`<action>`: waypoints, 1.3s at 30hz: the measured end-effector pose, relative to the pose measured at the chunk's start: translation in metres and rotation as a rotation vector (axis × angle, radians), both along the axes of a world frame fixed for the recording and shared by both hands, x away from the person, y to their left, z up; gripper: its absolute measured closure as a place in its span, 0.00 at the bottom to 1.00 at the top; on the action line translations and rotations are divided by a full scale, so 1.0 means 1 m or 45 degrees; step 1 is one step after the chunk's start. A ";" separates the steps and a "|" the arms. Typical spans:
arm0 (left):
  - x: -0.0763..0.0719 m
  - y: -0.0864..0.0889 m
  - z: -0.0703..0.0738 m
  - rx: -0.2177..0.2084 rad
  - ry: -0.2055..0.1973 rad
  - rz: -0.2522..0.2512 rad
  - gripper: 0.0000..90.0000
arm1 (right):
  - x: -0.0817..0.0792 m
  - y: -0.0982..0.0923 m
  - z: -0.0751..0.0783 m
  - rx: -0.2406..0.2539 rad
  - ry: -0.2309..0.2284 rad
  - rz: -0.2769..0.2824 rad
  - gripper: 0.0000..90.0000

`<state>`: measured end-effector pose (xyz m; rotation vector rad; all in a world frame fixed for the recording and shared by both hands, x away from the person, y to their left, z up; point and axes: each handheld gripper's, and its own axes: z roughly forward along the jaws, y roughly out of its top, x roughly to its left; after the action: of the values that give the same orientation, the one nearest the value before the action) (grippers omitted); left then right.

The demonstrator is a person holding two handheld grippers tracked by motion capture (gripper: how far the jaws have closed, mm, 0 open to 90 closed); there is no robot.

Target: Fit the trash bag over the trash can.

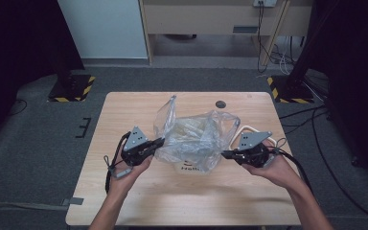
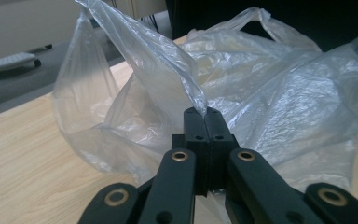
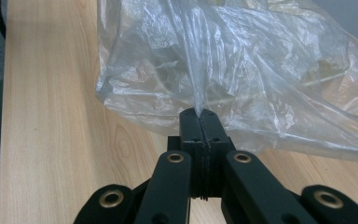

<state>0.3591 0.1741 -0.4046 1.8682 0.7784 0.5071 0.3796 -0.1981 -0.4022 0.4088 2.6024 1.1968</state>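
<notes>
High view shows a clear plastic bag [image 1: 196,139] resting near the middle of a pale wood-grain surface [image 1: 172,201], puffed up and crinkled, with one thin handle loop standing up at its back left. The film is glossy and see-through, creased all over, with dark printed lettering low on its front. The left gripper [image 1: 160,142] has its black jaws closed flat on the bag's left edge, and the right gripper [image 1: 226,154] pinches the bag's right edge the same way, so the bag hangs spread between the two.

In the left gripper view, a fold of film [image 2: 200,100] runs down into the seam between the closed jaws, and the rest of the bag billows behind it. The right gripper view shows a gathered strand of film [image 3: 198,100] caught in the same manner.

A light, rounded frame [image 1: 247,129] lies just behind the right gripper. Bare wood lies in front of the bag toward the near edge, and also along the left side and the far edge, where a small dark round spot [image 1: 220,104] sits.
</notes>
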 end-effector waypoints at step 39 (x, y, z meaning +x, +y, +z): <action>-0.029 -0.008 -0.076 0.103 0.033 -0.043 1.00 | -0.005 0.018 -0.048 -0.147 0.132 0.105 1.00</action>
<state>0.3304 0.1657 -0.4802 1.9629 0.7520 0.5007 0.3742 -0.1799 -0.4499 0.3524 2.7862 1.0695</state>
